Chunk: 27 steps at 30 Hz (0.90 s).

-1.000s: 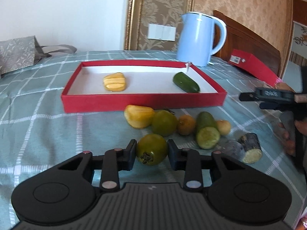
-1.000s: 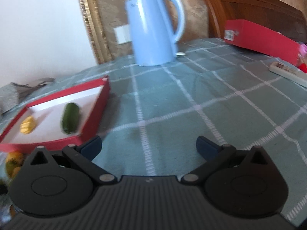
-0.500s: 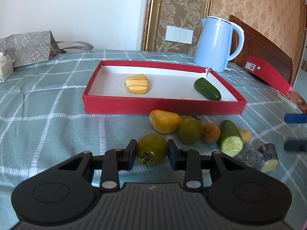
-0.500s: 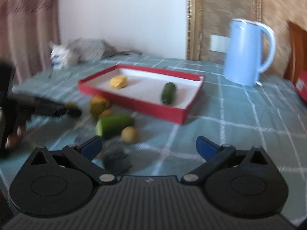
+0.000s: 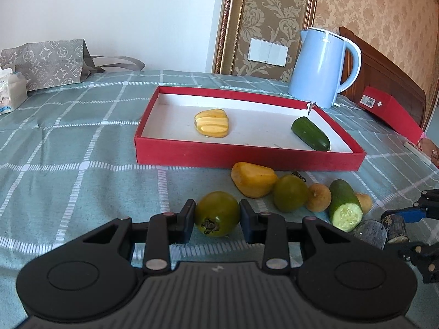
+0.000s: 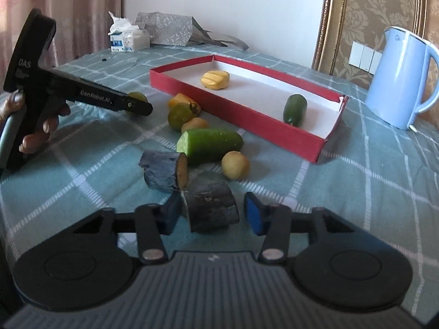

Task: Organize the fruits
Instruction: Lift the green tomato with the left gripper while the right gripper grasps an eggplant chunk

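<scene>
My left gripper [image 5: 216,216] is shut on a green tomato [image 5: 216,212] low over the checked cloth, in front of the red tray [image 5: 247,159]. The tray holds a yellow pepper piece [image 5: 212,123] and a small cucumber [image 5: 311,134]. My right gripper [image 6: 212,212] is closing around a dark cane chunk [image 6: 211,205]; the left pad is at the chunk, and a small gap shows at the right pad. A second dark chunk [image 6: 164,171], a cut cucumber [image 6: 210,144] and a small yellow round fruit [image 6: 236,164] lie just beyond it.
A yellow piece [image 5: 253,182], another green tomato [image 5: 290,196] and a brown round fruit [image 5: 318,197] lie before the tray. A blue kettle [image 5: 321,68] stands behind it, with a red box [image 5: 392,112] to its right. A paper bag [image 5: 46,60] and a tissue pack [image 5: 11,93] sit far left.
The right gripper swung from facing the kettle round to the fruit pile, and its wide jaws narrowed around the dark chunk. The left gripper kept its hold on the green tomato.
</scene>
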Each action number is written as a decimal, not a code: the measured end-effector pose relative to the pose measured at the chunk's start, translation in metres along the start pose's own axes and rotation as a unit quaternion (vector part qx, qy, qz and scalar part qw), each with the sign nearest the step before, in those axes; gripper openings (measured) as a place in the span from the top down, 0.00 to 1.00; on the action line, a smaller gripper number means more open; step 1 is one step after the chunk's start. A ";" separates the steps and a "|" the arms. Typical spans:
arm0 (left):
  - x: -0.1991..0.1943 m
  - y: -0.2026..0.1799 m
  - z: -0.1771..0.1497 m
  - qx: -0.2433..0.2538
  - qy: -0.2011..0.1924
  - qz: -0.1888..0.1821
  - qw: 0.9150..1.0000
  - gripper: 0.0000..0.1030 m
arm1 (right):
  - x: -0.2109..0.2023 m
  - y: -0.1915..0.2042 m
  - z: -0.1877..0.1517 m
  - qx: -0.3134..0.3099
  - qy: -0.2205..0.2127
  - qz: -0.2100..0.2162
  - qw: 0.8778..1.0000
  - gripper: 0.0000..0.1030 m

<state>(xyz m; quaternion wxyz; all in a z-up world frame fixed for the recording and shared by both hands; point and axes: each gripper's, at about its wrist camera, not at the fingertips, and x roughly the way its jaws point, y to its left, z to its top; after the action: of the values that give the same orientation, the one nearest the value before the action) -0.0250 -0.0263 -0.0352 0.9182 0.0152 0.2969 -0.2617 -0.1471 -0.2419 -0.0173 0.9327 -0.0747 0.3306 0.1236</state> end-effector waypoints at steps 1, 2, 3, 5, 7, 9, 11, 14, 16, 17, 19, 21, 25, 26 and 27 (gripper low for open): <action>0.000 0.000 0.000 0.000 0.000 0.000 1.000 0.68 | 0.001 0.000 0.000 0.000 0.000 0.004 1.000 0.63; 0.000 0.000 0.000 -0.001 0.000 -0.001 1.000 0.68 | 0.001 0.000 -0.001 -0.003 -0.001 0.004 1.000 0.63; 0.000 0.000 0.000 -0.003 0.000 -0.001 1.000 0.68 | 0.001 0.001 -0.001 -0.005 -0.002 0.004 1.000 0.63; 0.000 0.001 0.001 -0.006 -0.001 0.001 1.000 0.68 | 0.001 0.002 -0.001 -0.006 -0.004 0.002 1.000 0.64; 0.001 0.002 0.001 -0.009 0.000 0.002 1.000 0.68 | 0.001 0.001 -0.001 -0.003 -0.006 0.002 1.000 0.64; 0.002 0.003 0.001 -0.012 0.001 0.005 1.000 0.68 | 0.000 -0.002 -0.002 0.007 -0.011 0.000 1.000 0.64; 0.002 0.004 0.002 -0.015 0.001 0.004 1.000 0.68 | -0.002 -0.008 -0.002 0.026 -0.021 -0.009 0.999 0.64; 0.002 0.004 0.002 -0.018 0.002 0.004 1.000 0.68 | -0.007 -0.020 0.000 0.059 -0.041 -0.037 0.997 0.64; 0.002 0.005 0.003 -0.021 0.003 0.003 1.000 0.68 | -0.008 -0.027 0.001 0.071 -0.048 -0.062 0.994 0.64; 0.002 0.005 0.003 -0.021 0.003 0.004 1.000 0.68 | -0.008 -0.031 0.001 0.078 -0.051 -0.071 0.993 0.64; 0.002 0.006 0.003 -0.023 0.004 0.006 1.000 0.68 | -0.008 -0.038 0.003 0.094 -0.055 -0.087 0.990 0.64; 0.001 0.007 0.005 -0.026 0.003 0.014 1.000 0.68 | -0.005 -0.042 0.005 0.096 -0.054 -0.112 0.988 0.64; 0.001 0.012 0.011 -0.040 0.004 0.036 0.999 0.68 | 0.002 -0.045 0.010 0.100 -0.063 -0.153 0.981 0.64; 0.002 0.014 0.012 -0.041 0.006 0.045 0.998 0.68 | 0.004 -0.046 0.011 0.106 -0.069 -0.162 0.979 0.64; 0.002 0.016 0.013 -0.044 0.007 0.049 0.998 0.68 | 0.006 -0.047 0.013 0.113 -0.074 -0.167 0.977 0.64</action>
<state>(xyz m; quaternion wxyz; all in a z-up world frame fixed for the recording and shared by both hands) -0.0086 -0.0159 -0.0282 0.9278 -0.0085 0.3130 -0.2028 -0.1218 -0.2835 -0.0081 0.9645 -0.0135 0.2552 -0.0674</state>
